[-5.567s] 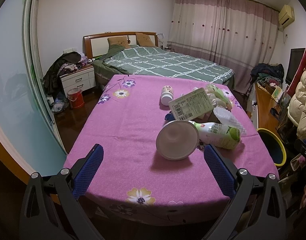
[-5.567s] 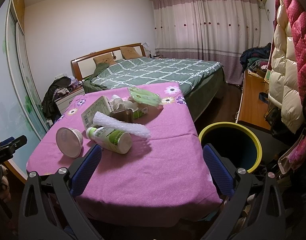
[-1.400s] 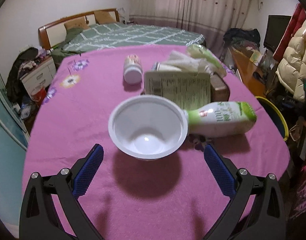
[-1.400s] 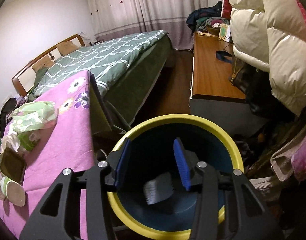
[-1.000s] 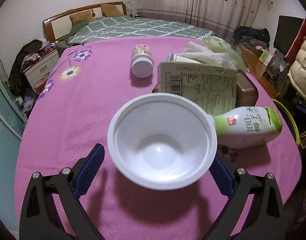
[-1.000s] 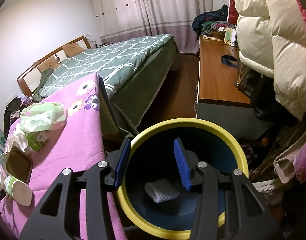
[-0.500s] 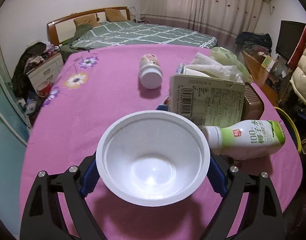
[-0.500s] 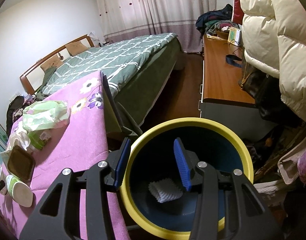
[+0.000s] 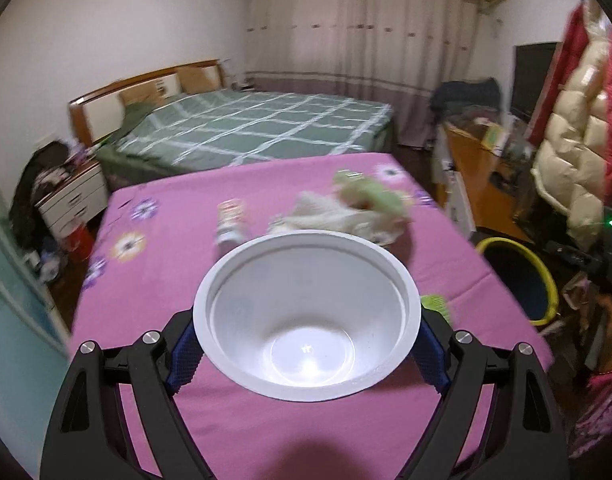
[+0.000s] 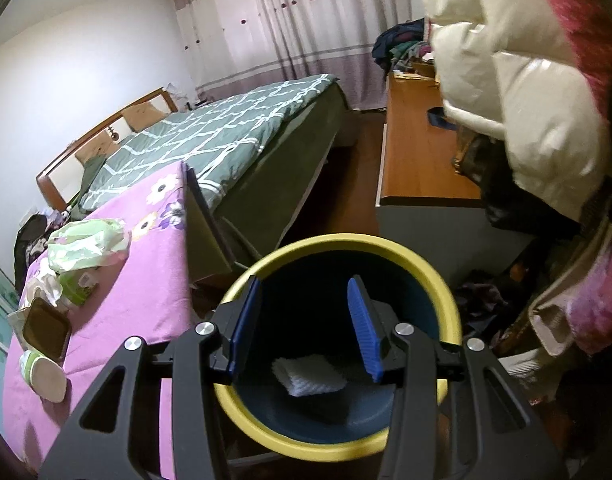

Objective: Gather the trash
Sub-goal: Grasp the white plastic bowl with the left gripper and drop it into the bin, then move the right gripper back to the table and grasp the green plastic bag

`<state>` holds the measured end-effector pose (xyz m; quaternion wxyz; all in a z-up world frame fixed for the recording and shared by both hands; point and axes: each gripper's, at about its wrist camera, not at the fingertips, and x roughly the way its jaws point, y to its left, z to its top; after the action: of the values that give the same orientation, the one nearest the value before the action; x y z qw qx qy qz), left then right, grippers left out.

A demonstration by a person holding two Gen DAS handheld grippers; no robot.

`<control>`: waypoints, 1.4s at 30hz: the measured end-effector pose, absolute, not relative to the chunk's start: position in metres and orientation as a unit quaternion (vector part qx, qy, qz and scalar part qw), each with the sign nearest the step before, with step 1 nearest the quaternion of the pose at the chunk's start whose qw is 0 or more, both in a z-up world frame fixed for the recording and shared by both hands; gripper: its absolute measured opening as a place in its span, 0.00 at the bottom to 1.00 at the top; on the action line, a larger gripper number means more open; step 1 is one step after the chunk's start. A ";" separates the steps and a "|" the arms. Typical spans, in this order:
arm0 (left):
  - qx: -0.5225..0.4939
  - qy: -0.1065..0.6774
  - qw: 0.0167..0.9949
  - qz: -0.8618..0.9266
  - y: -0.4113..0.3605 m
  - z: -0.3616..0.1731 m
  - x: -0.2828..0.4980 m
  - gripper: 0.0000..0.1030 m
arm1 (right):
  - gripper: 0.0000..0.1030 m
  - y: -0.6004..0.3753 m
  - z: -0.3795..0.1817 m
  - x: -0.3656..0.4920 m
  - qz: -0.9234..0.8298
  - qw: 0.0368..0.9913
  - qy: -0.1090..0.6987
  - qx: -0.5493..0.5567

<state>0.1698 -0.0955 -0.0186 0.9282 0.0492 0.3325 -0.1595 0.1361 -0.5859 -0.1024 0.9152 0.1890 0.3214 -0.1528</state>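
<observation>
My left gripper (image 9: 306,346) is shut on a white plastic bowl (image 9: 306,320) and holds it lifted above the pink table (image 9: 146,288). More trash lies behind it: a small white bottle (image 9: 230,224), crumpled tissue (image 9: 330,216) and a green wrapper (image 9: 366,196). My right gripper (image 10: 304,328) is open and empty, above the yellow-rimmed blue bin (image 10: 446,300). White bubble wrap (image 10: 310,374) lies in the bin. The right wrist view also shows a green wrapper (image 10: 86,248), a brown tray (image 10: 46,328) and a green-white bottle (image 10: 42,374) on the table.
The bin also shows in the left wrist view (image 9: 518,280), right of the table. A green bed (image 9: 246,128) stands beyond the table. A wooden desk (image 10: 422,160) and hanging puffer jackets (image 10: 526,100) are on the right. A nightstand (image 9: 74,200) stands at left.
My left gripper closed on the white bowl and lifted it off the table. My right gripper stayed open over the bin, where the bubble wrap it dropped has settled.
</observation>
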 end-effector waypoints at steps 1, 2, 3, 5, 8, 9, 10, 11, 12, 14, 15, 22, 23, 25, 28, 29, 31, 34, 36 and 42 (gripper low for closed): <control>0.053 0.332 0.925 -0.174 -0.112 -0.017 0.172 0.82 | 0.42 -0.591 -0.102 0.130 -0.156 0.915 0.320 0.191; 0.054 0.332 0.924 -0.182 -0.120 -0.017 0.173 0.82 | 0.42 -0.594 -0.102 0.127 -0.157 0.915 0.320 0.192; 0.055 0.334 0.920 -0.196 -0.134 -0.018 0.177 0.82 | 0.42 -0.599 -0.101 0.122 -0.158 0.914 0.318 0.193; 0.052 0.338 0.913 -0.221 -0.160 -0.018 0.183 0.82 | 0.42 -0.603 -0.100 0.115 -0.159 0.915 0.317 0.194; 0.053 0.341 0.902 -0.259 -0.209 -0.020 0.193 0.82 | 0.43 -0.611 -0.100 0.105 -0.163 0.915 0.315 0.193; 0.057 0.341 0.899 -0.267 -0.222 -0.022 0.194 0.82 | 0.44 -0.612 -0.100 0.102 -0.165 0.915 0.314 0.194; 0.061 0.344 0.895 -0.279 -0.238 -0.023 0.196 0.82 | 0.47 -0.614 -0.099 0.099 -0.166 0.915 0.312 0.195; 0.066 0.347 0.888 -0.296 -0.259 -0.025 0.198 0.82 | 0.47 -0.616 -0.099 0.096 -0.166 0.915 0.310 0.197; 0.068 0.348 0.884 -0.305 -0.272 -0.027 0.198 0.82 | 0.47 -0.618 -0.099 0.094 -0.166 0.915 0.309 0.198; 0.074 0.358 0.870 -0.332 -0.309 -0.034 0.201 0.82 | 0.47 -0.621 -0.099 0.090 -0.168 0.915 0.307 0.198; 0.077 0.362 0.864 -0.342 -0.322 -0.037 0.202 0.82 | 0.47 -0.623 -0.099 0.087 -0.171 0.915 0.307 0.198; 0.122 0.377 0.835 -0.381 -0.426 -0.076 0.211 0.82 | 0.48 -0.630 -0.101 0.073 -0.184 0.912 0.309 0.197; 0.124 0.378 0.835 -0.381 -0.432 -0.080 0.213 0.83 | 0.48 -0.630 -0.102 0.073 -0.184 0.912 0.310 0.197; 0.130 0.391 0.829 -0.379 -0.451 -0.094 0.223 0.83 | 0.51 -0.630 -0.104 0.071 -0.185 0.911 0.312 0.197; 0.124 0.411 0.822 -0.374 -0.461 -0.107 0.233 0.93 | 0.53 -0.628 -0.106 0.072 -0.183 0.909 0.316 0.199; 0.123 0.411 0.823 -0.371 -0.461 -0.107 0.233 0.93 | 0.53 -0.627 -0.106 0.072 -0.182 0.909 0.317 0.199; 0.114 0.408 0.827 -0.370 -0.447 -0.101 0.231 0.93 | 0.53 -0.623 -0.107 0.073 -0.181 0.910 0.318 0.196; 0.094 0.394 0.837 -0.367 -0.418 -0.081 0.226 0.93 | 0.54 -0.614 -0.106 0.079 -0.171 0.911 0.322 0.192; 0.079 0.367 0.854 -0.361 -0.387 -0.059 0.221 0.95 | 0.54 -0.604 -0.106 0.086 -0.158 0.914 0.324 0.185; 0.029 0.314 0.908 -0.277 -0.264 -0.016 0.228 0.95 | 0.54 -0.555 -0.102 0.129 -0.098 0.923 0.341 0.147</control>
<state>0.2277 -0.2636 -0.0160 0.9077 0.0294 0.3138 -0.2769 0.1286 -0.5552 -0.1017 0.9234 0.1466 0.3411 -0.0977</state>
